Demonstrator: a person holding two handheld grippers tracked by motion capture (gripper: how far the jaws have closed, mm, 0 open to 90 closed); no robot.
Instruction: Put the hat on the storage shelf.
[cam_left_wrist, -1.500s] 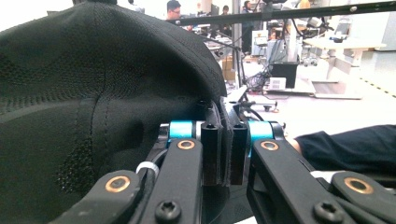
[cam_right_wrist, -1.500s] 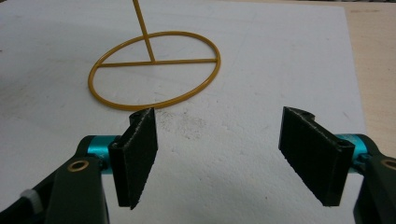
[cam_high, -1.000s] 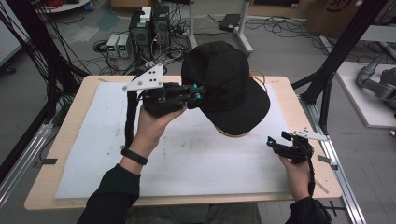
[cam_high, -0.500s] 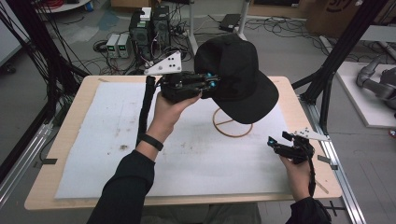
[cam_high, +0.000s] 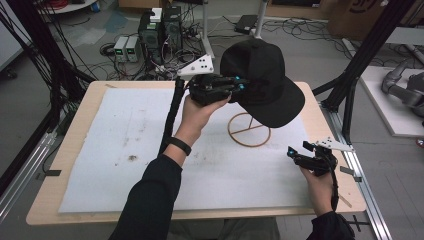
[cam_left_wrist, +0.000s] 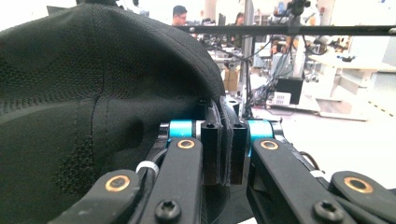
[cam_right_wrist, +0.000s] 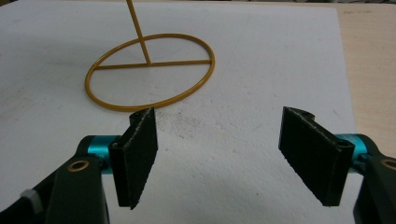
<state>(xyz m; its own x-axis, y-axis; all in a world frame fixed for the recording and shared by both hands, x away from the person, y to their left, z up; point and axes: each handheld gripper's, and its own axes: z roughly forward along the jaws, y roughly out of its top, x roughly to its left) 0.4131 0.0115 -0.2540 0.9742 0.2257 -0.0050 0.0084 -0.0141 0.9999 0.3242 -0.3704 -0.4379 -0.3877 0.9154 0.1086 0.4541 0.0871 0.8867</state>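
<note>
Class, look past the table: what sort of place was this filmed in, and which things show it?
Probably a robotics or recording lab: black frame struts, cables and electronics boxes on the floor, and a grey robot arm beside the table.

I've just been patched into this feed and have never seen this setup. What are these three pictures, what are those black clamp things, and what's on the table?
No robot here: a person holds a hand-held two-jaw gripper in each hand. The high view looks down on the table from the person's side. The other two pictures come from cameras riding on each gripper, looking along its jaws.

The left gripper is raised above the table and shut on the edge of a black cap; in the left gripper view its jaws pinch the cap's fabric. The right gripper hovers low near the table's right edge, jaws wide open and holding nothing.

On the table lies a white mat, a little smudged. On the mat stands a gold wire stand: a ring base with a crossbar and a thin upright rod, directly below the lifted cap.
</note>
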